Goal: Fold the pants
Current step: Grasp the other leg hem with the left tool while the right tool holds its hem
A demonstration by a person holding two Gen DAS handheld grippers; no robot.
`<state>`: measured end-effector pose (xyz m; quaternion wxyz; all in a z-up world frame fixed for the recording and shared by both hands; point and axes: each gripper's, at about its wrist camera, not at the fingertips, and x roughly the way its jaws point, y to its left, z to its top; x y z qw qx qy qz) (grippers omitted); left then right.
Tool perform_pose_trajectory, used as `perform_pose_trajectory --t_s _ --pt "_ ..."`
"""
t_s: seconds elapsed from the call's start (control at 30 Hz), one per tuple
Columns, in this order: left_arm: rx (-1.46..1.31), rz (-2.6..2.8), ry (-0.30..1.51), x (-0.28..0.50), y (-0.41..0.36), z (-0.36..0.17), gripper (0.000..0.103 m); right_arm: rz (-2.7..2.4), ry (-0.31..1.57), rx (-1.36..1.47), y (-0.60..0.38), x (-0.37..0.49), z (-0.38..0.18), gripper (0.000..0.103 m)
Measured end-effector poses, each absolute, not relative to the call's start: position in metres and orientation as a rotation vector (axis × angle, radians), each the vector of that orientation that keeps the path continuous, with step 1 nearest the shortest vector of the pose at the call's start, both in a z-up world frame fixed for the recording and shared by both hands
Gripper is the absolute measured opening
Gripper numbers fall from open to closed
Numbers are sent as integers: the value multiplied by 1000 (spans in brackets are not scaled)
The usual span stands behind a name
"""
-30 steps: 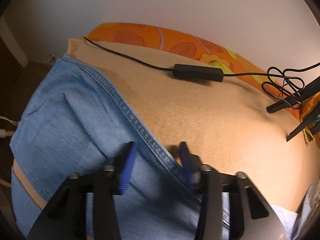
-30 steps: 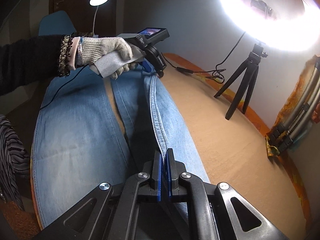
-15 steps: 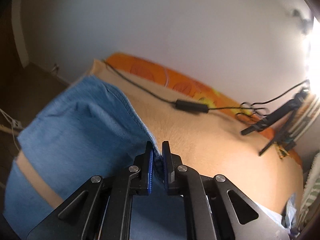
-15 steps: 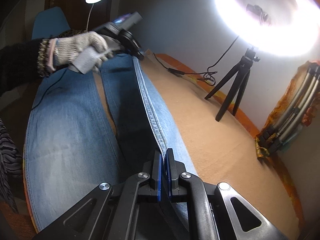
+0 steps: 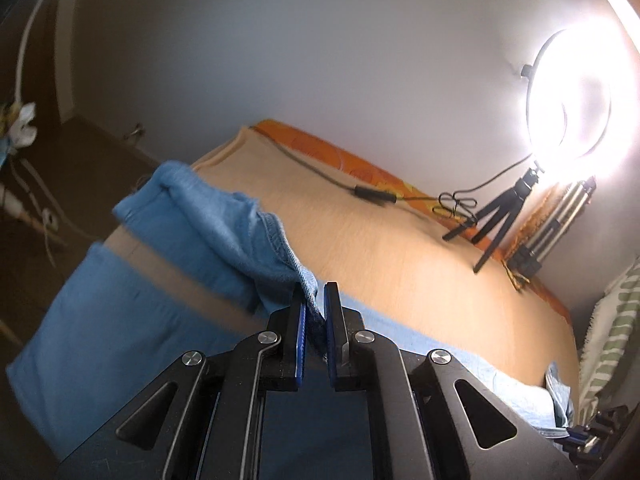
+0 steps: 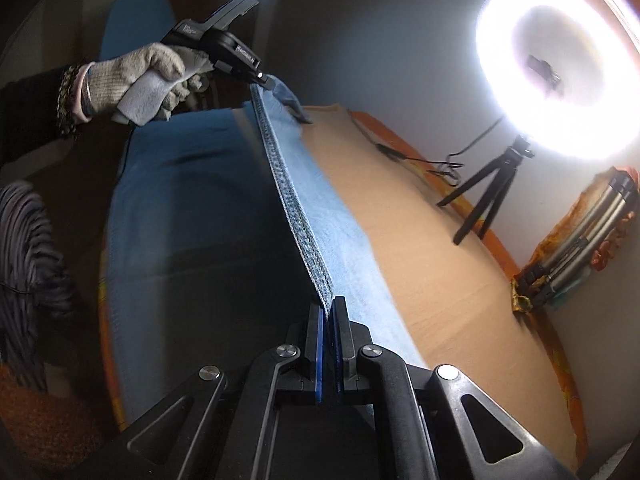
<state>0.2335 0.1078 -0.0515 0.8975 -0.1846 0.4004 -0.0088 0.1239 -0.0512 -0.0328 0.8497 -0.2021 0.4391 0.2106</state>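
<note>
Right wrist view: my right fingers (image 6: 328, 312) were clamped on the stitched outer seam of the jeans (image 6: 200, 208), and that seam ran taut and straight from them up to my left fingers (image 6: 267, 83).
Left wrist view: my left fingers (image 5: 314, 304) were pressed together on a bunch of denim at the hem end of the jeans (image 5: 120, 320); a second before, they had stood apart over the same seam, so this grip was brand new.
What changed: the near leg had lain flat on the tan blanket (image 6: 420, 240); now its seam edge was up in the air between both hands, with the hem curling off the blanket below my gloved left hand (image 6: 144, 80).
Meaning for the task: I judged that the first fold was under way, the lifted leg ready to go over onto the other leg, which lay flat on the side of the seam away from the ring light (image 6: 548, 68).
Where the jeans were: spread on the blanket, on the side well apart from the ring light and its tripod (image 6: 484, 188).
Long axis: along the seam, hem end far from my right fingers; the waist end was out of view below them.
</note>
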Motion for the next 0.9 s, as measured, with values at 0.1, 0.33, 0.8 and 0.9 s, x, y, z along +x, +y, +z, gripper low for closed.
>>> perform_pose_trajectory --t_s 0.1,0.33,0.8,0.9 --pt "-392 -18 840 208 116 -55 7 477 943 -435 -37 104 -32 1" --pt "-415 -13 895 159 128 -71 7 531 975 -429 -16 66 -31 1" --pt "-349 64 990 90 145 -104 6 622 1080 -395 4 29 -72 1" --pt "-324 78 1003 86 148 -106 6 630 1099 -401 3 37 -86 1"
